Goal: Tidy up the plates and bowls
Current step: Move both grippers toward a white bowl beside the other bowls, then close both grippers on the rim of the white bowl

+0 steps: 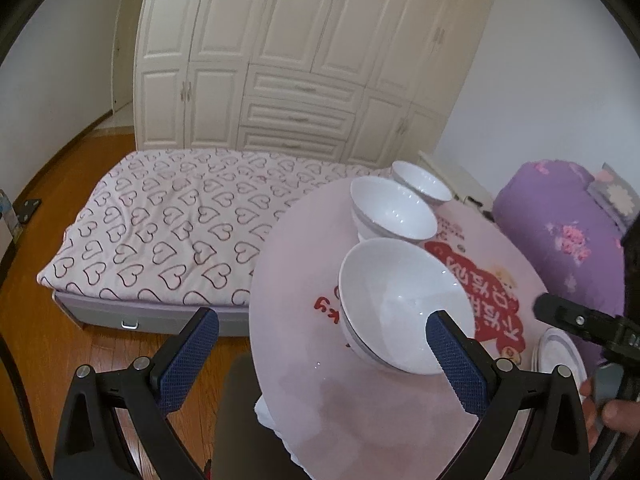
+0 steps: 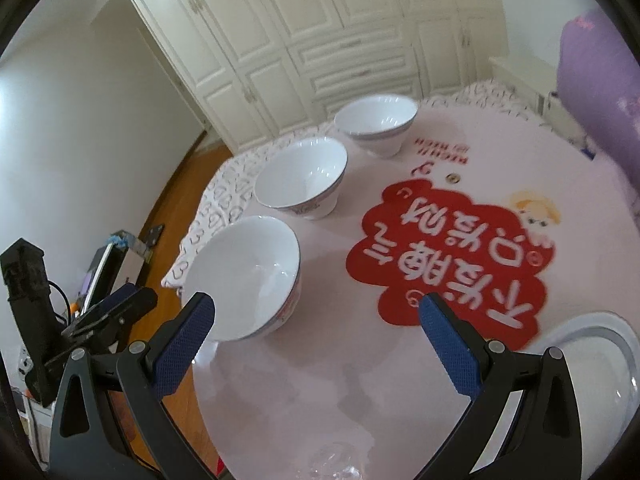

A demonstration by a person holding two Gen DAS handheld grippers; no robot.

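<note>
Three white bowls stand in a row on a round pink table (image 2: 360, 380). The near bowl (image 1: 400, 304) (image 2: 248, 276), the middle bowl (image 1: 394, 210) (image 2: 302, 178) and the far bowl (image 1: 422, 182) (image 2: 376, 122) are all upright and empty. White plates (image 2: 600, 364) lie at the table's near right edge, also seen in the left wrist view (image 1: 558, 354). My left gripper (image 1: 324, 332) is open, its right finger over the near bowl's rim. My right gripper (image 2: 316, 316) is open and empty, just in front of the near bowl.
The table (image 1: 304, 260) carries a red printed patch (image 2: 448, 256). A bed with a heart-patterned cover (image 1: 160, 224) lies left of it. A purple bundle (image 1: 560, 236) sits to the right. A cream wardrobe (image 1: 304, 60) fills the back wall. Wooden floor (image 1: 52, 340) lies below.
</note>
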